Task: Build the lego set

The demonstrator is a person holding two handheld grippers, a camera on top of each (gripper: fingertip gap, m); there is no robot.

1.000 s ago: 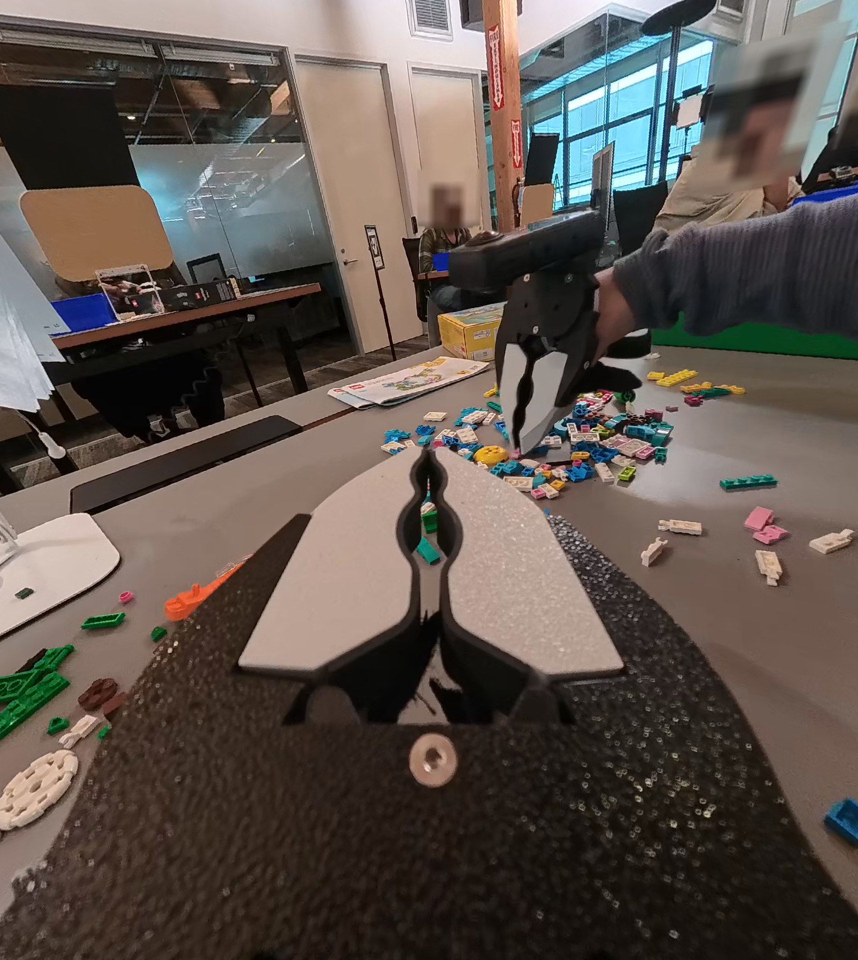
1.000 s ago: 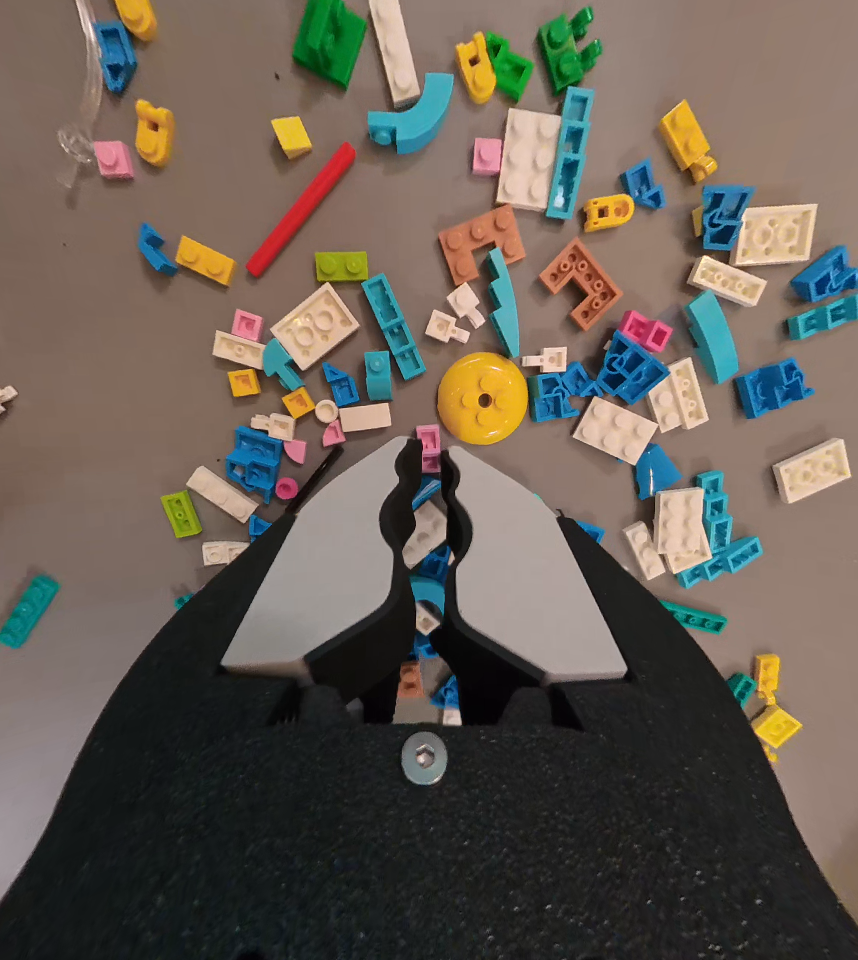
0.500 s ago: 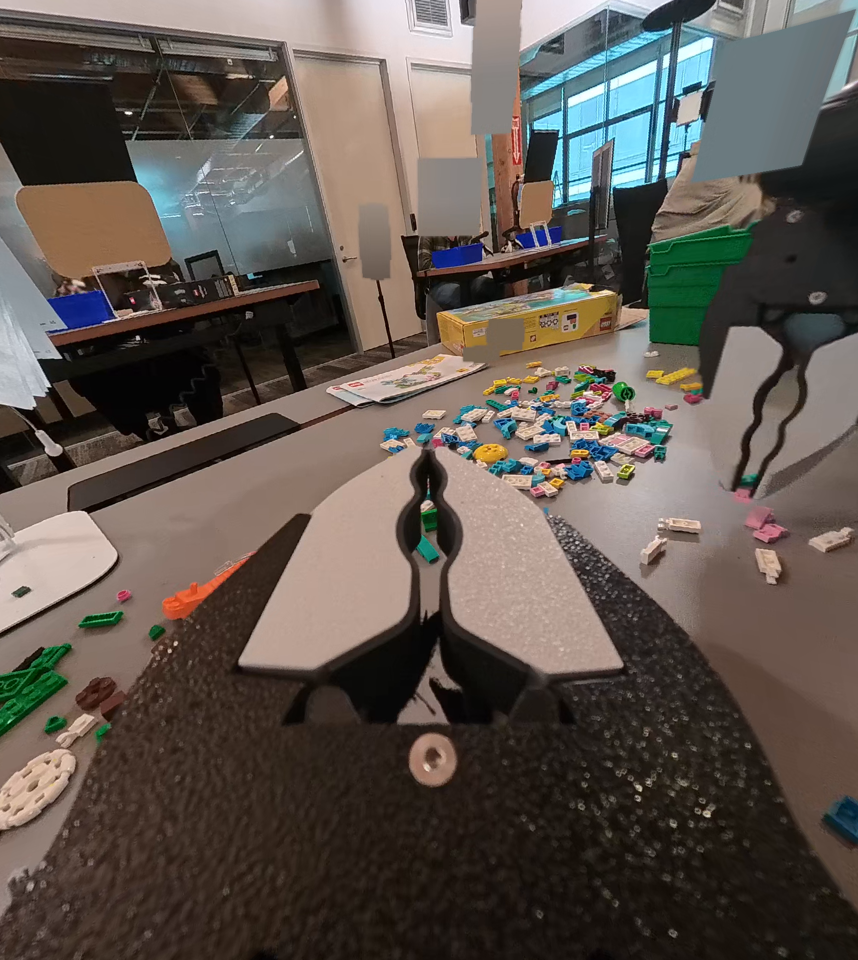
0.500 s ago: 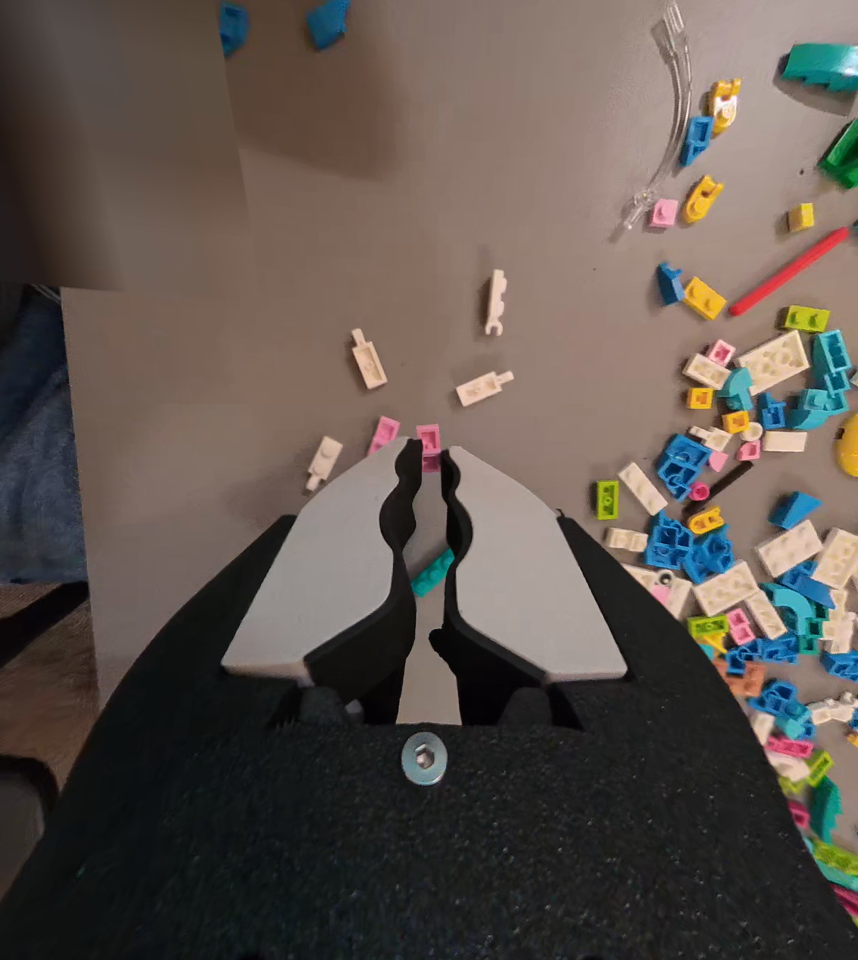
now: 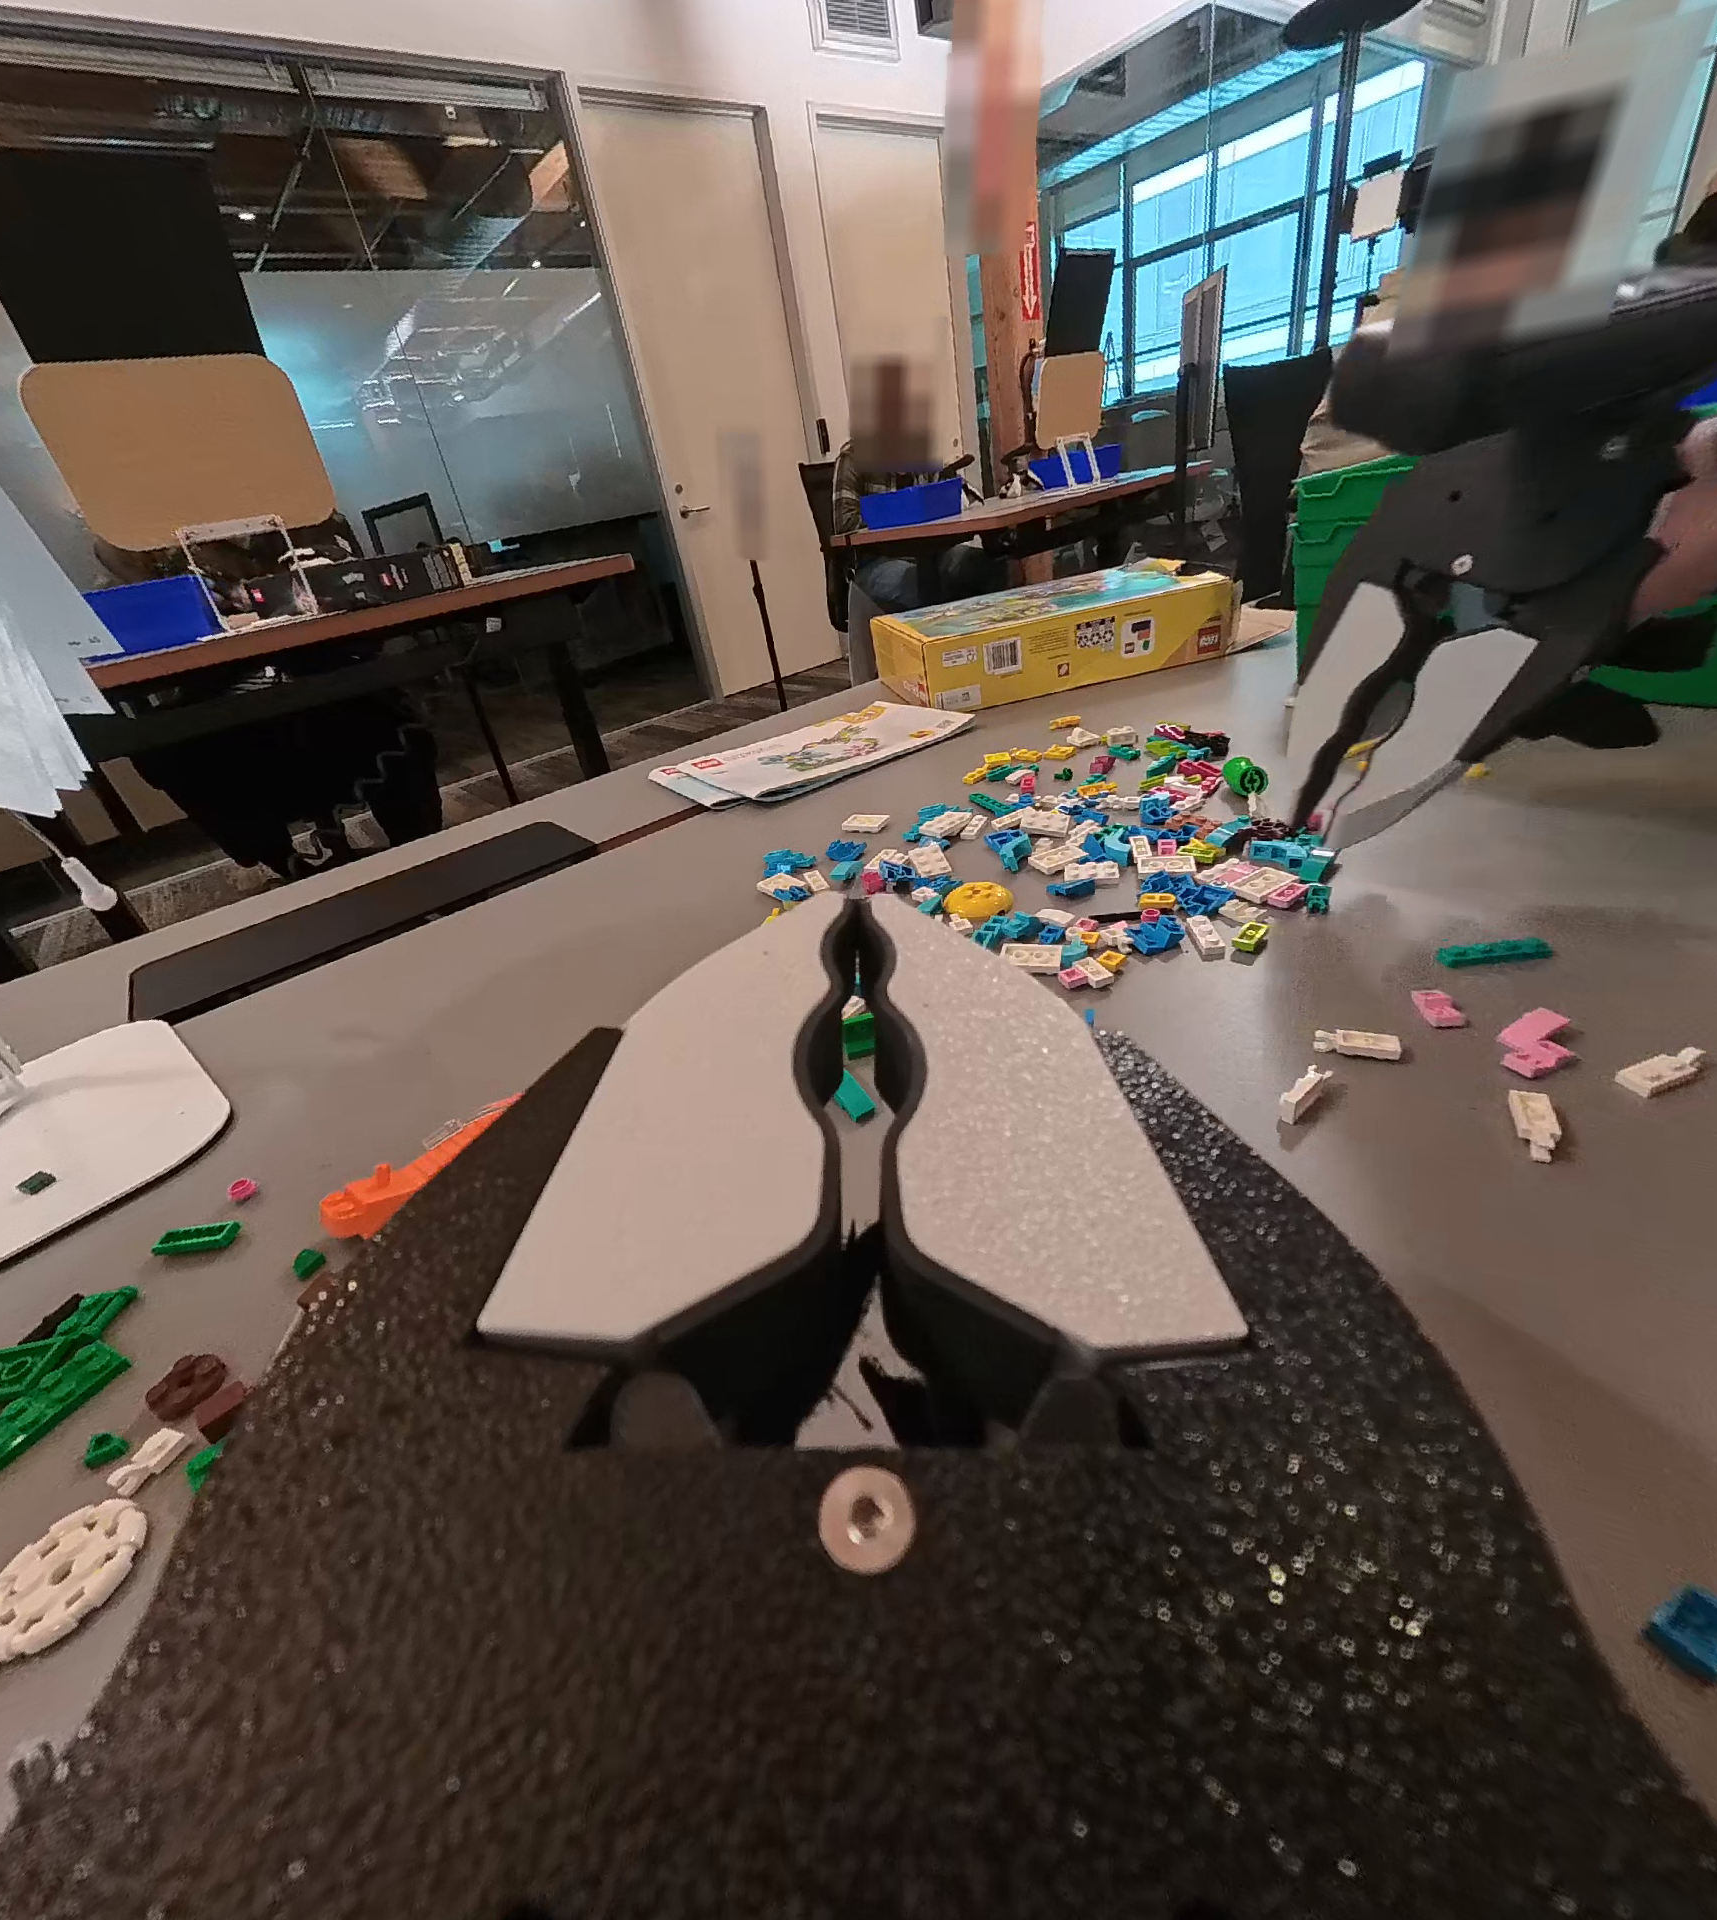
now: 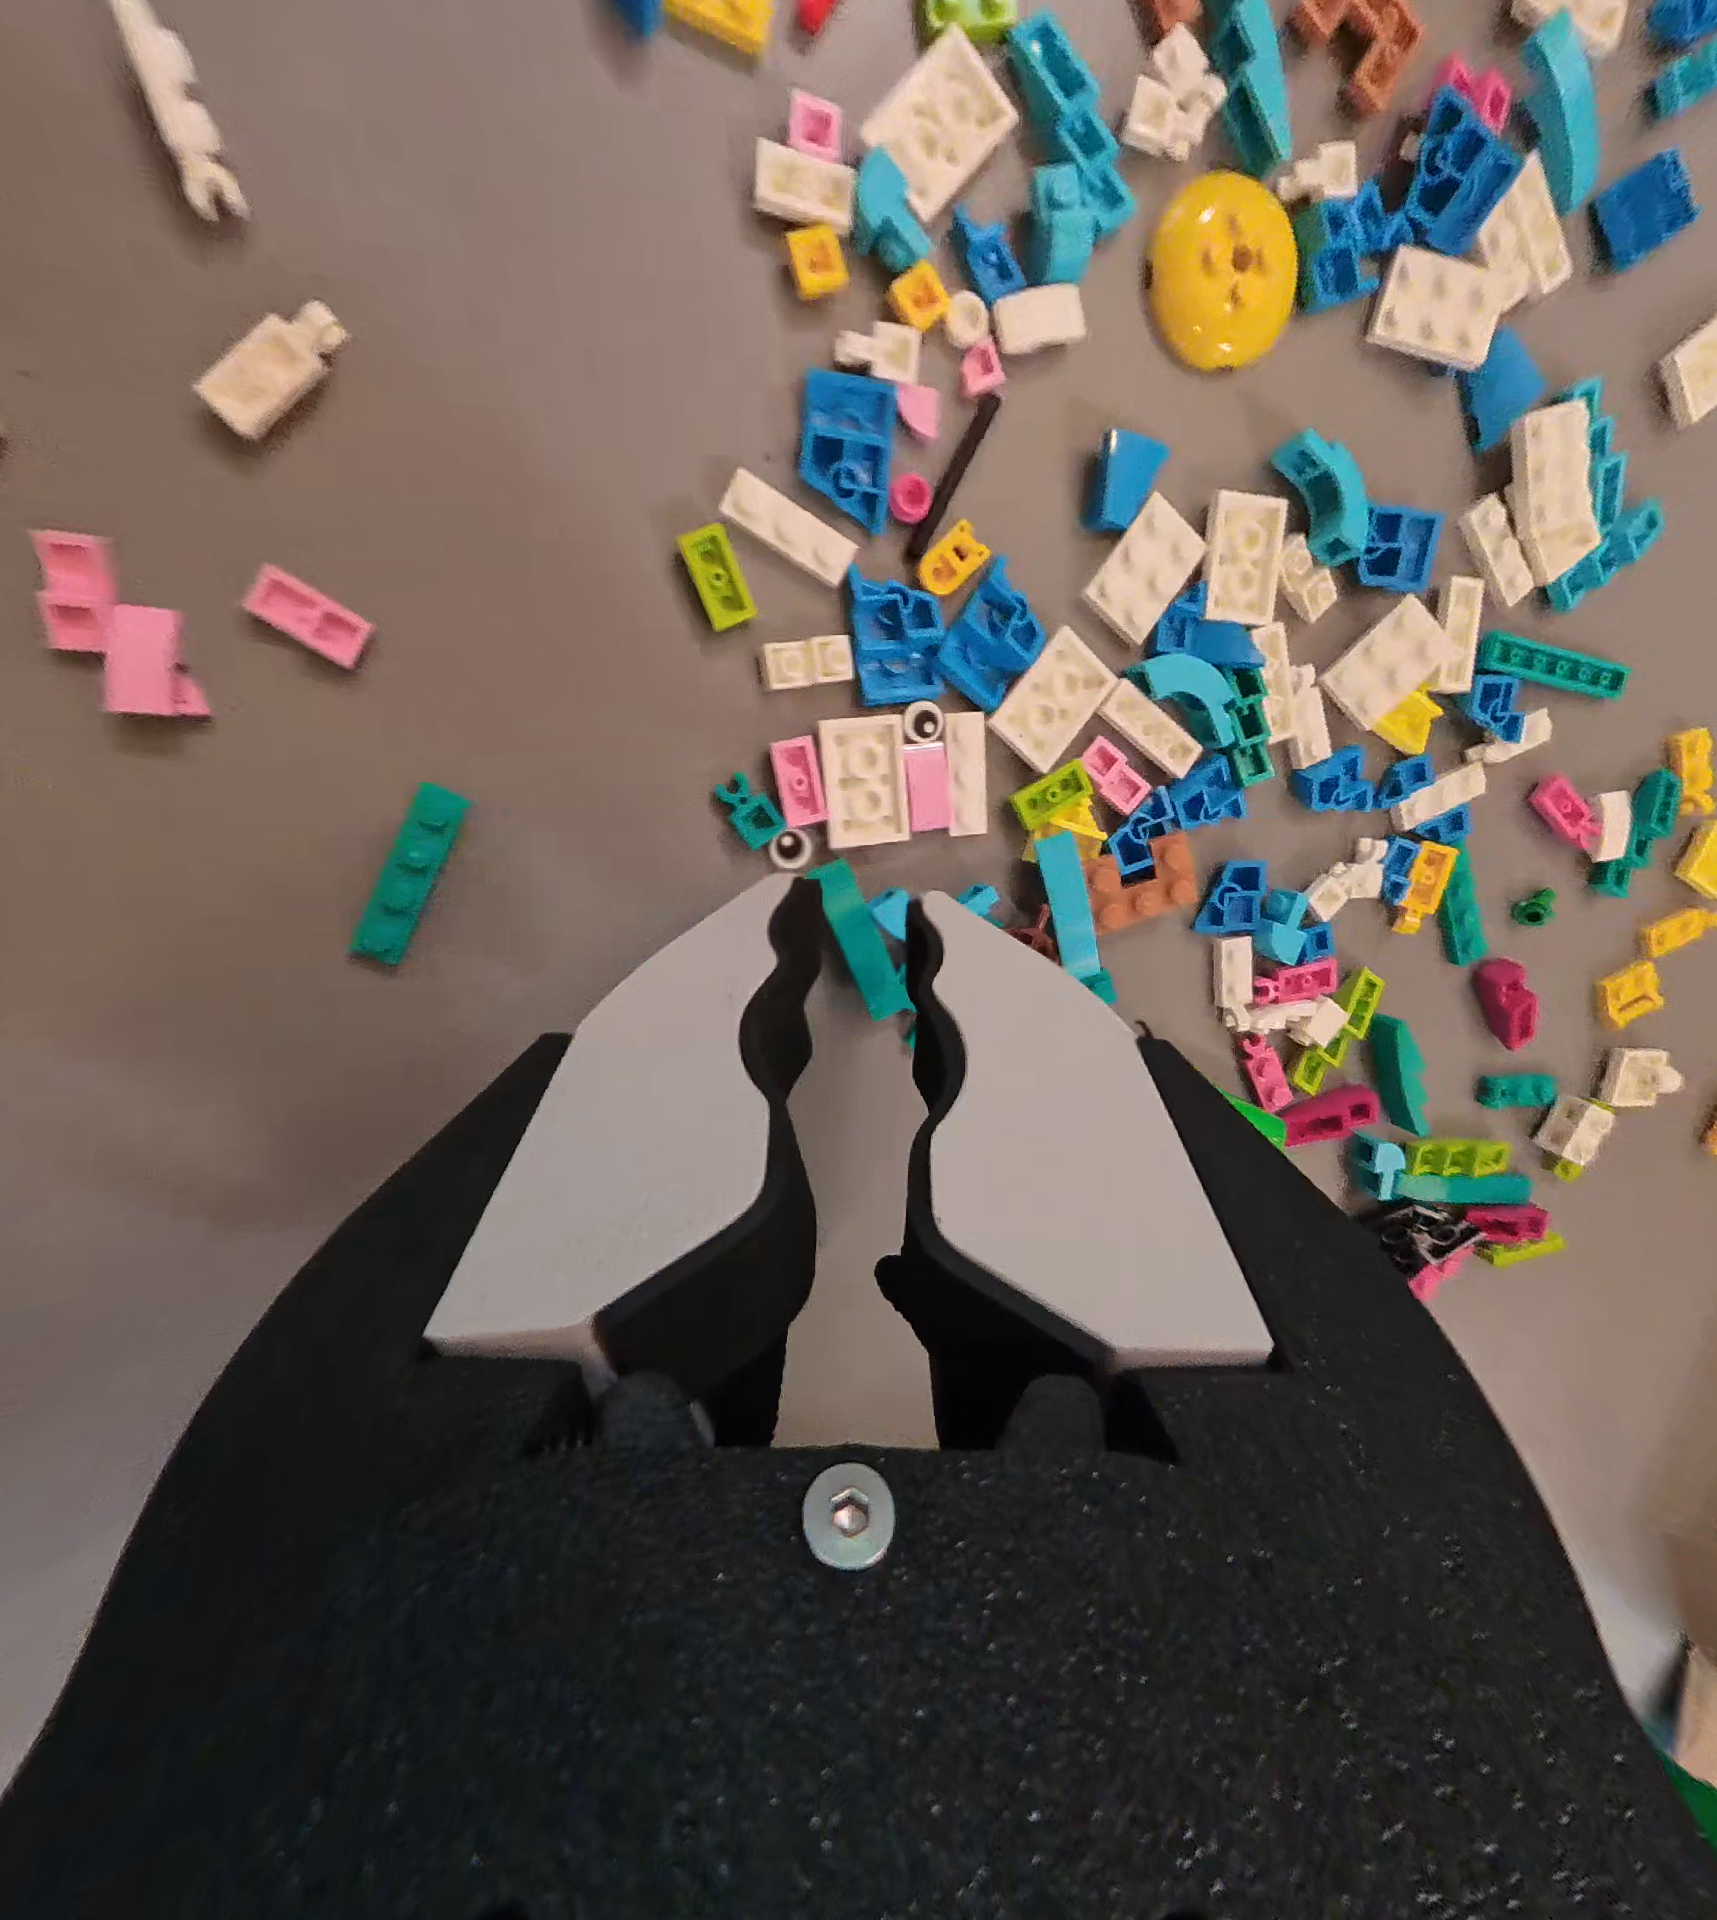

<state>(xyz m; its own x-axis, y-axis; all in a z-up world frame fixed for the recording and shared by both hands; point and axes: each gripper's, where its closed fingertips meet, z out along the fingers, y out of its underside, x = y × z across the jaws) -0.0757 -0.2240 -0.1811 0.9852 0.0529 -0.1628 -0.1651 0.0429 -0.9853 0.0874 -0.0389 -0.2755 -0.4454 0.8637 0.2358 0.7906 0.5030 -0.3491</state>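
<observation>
The right gripper hangs tip-down over the near edge of the loose brick pile on the grey counter, its jaws a little apart with a teal plate lying on the counter between the tips; whether the tips touch it cannot be told. A yellow dish piece sits farther into the pile, and pink plates lie well apart to the left. The left gripper is held low over the counter with its jaws nearly together and nothing in them. Beyond the pile lie the instruction booklet and the yellow set box; green plates and a white round plate lie beside the left gripper.
</observation>
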